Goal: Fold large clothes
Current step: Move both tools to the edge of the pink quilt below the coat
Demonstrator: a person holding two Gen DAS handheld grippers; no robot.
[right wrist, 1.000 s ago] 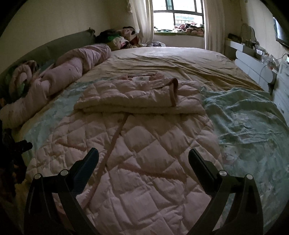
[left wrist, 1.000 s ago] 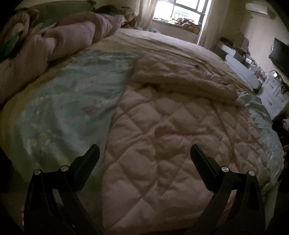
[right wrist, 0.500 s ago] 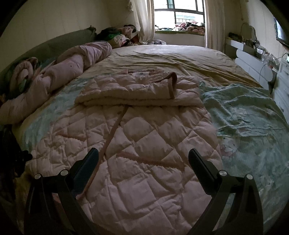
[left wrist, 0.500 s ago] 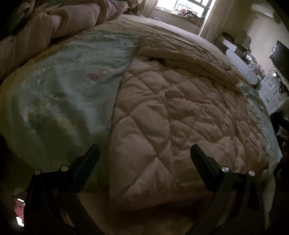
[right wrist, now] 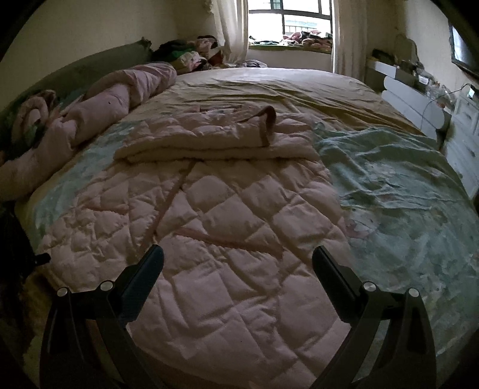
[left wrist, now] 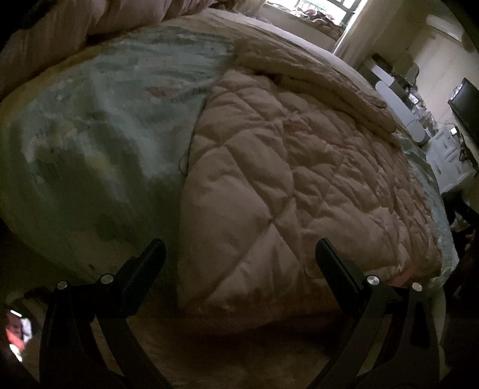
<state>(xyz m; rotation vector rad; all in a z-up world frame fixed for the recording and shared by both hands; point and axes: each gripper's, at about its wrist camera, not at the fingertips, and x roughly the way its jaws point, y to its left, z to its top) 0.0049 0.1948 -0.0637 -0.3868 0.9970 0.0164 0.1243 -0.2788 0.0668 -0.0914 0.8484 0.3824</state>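
One bed [right wrist: 269, 80] fills nearly everything ahead of both grippers, its yellowish sheet bare at the far end beneath the window [right wrist: 290, 22]; over the nearer half lies a pale green printed cover [right wrist: 404, 191], spreading to the right of the right gripper [right wrist: 238, 260] and to the left of the left gripper [left wrist: 239, 254]; on top of that cover lies the pink quilted garment [right wrist: 227, 227], the largest loose thing on the bed, spread flat with its diamond stitching up, its far part folded back on itself into a thick band with a brownish trimmed edge curling up at the top; the garment's near hem sits just ahead of and below both tools, hanging slightly over the bed's edge in the left wrist view [left wrist: 269, 185], and neither tool touches it; to the far left of the right gripper a long rolled pink duvet [right wrist: 98, 110] lies along the green headboard [right wrist: 89, 68]; to the far right stand white drawers [right wrist: 467, 134], small in the frame; both grippers have their fingers spread wide with nothing between them, the left one [left wrist: 143, 269] hovering off the garment's near left corner, the right one over its near middle.
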